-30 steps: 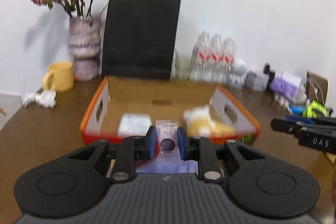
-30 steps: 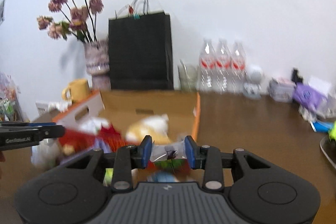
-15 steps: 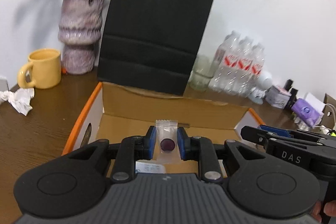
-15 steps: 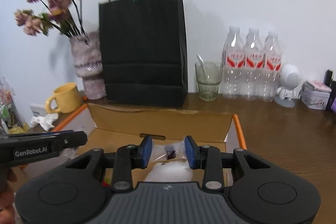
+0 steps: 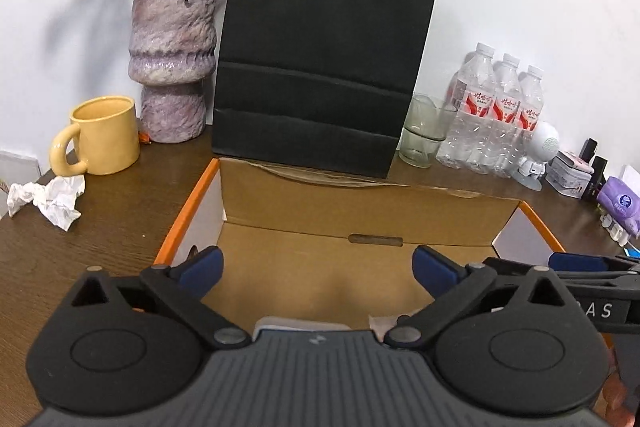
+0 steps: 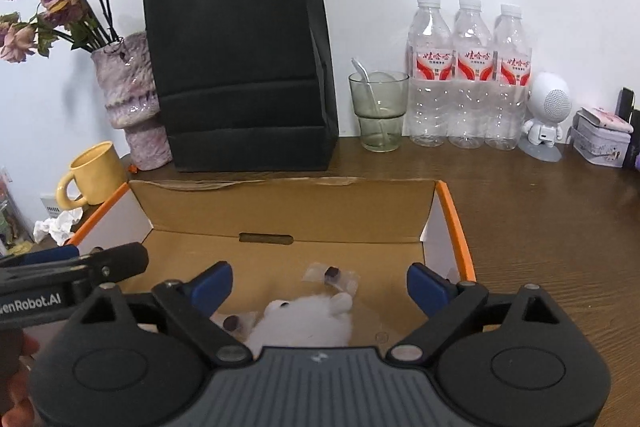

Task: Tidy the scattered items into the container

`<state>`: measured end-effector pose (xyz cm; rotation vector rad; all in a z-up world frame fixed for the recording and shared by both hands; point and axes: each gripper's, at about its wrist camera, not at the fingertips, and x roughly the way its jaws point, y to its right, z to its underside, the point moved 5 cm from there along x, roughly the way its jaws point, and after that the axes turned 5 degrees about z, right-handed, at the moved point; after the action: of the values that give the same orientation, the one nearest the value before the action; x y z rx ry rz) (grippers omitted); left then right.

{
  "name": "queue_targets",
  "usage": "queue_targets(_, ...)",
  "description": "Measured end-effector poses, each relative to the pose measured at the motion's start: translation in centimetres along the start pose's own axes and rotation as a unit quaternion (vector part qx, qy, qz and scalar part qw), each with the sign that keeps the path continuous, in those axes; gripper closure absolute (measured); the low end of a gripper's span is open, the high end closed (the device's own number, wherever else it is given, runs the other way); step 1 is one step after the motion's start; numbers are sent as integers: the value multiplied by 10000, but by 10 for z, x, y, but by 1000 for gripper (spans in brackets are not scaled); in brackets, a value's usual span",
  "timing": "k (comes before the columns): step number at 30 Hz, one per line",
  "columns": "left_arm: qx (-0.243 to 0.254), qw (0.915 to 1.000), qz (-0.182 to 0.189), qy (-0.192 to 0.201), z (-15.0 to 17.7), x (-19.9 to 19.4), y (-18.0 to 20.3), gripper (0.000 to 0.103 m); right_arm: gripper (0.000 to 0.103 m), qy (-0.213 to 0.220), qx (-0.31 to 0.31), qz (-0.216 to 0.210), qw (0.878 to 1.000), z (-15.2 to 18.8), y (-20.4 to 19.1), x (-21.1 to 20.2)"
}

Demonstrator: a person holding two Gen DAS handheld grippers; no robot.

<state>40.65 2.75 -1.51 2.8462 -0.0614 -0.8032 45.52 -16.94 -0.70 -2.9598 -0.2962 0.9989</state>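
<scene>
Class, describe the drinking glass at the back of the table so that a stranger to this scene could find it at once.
Start at the tall black paper bag standing against the wall behind the cardboard box. Just to its right, before the three water bottles, stands the drinking glass. Unlike the capped, red-labelled bottles, it is short, greenish, open-topped, and has a spoon leaning inside.

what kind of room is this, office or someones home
Hard to say for sure; it looks like a lived-in desk or side table against a plain wall, at home or in a small office. A vase of dried roses, a yellow mug and three water bottles suggest that.
</scene>
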Motion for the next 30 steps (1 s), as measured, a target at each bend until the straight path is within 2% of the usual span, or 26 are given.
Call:
queue_targets(19, 12, 10000, 21, 21, -3, -6, 4, 0, 8, 22, -42, 56, 10000, -2, -1, -4)
queue_targets(25, -3, 9991, 234, 351, -10, -48, 11, 0, 6, 226, 37, -23, 9997, -2, -3, -36)
queue_targets(30, 160, 9985, 218, 477, 1, -91, 6, 0, 5, 344, 12, 27, 9994, 13, -6, -72)
